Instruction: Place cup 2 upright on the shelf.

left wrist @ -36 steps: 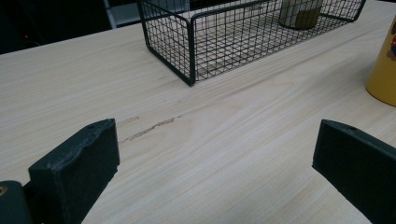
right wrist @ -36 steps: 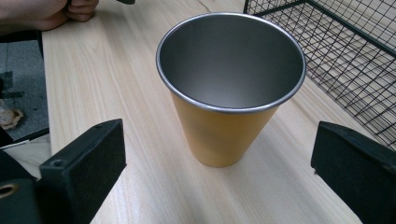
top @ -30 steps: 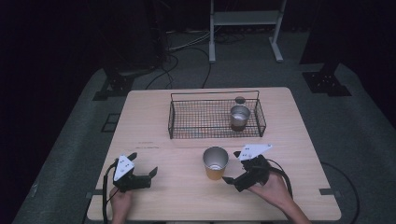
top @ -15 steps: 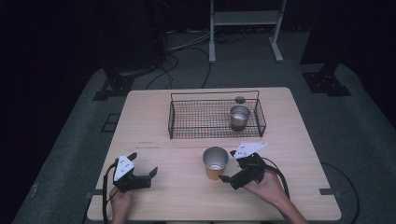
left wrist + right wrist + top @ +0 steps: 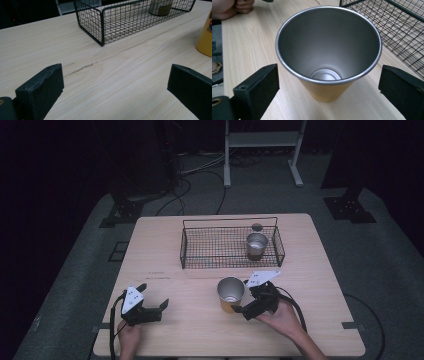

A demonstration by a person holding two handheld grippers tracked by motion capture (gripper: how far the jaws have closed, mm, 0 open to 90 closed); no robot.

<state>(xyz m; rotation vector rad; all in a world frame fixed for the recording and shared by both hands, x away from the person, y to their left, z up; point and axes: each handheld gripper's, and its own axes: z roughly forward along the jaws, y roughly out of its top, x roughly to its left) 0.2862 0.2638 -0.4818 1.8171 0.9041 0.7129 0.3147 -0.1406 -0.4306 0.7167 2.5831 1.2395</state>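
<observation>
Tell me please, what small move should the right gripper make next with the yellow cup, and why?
Probably ease the right gripper forward a little, then close. Its jaws stand open on either side of the yellow cup without touching it, and the cup stands upright on the table in front of the wire basket, where another cup already sits.

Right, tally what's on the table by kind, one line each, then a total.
Metal cups: 2, a yellow-sided cup on the table and a cup in the basket
Wire baskets: 1, the black basket
Handheld grippers: 2, the left gripper and the right gripper
Total: 5
</observation>
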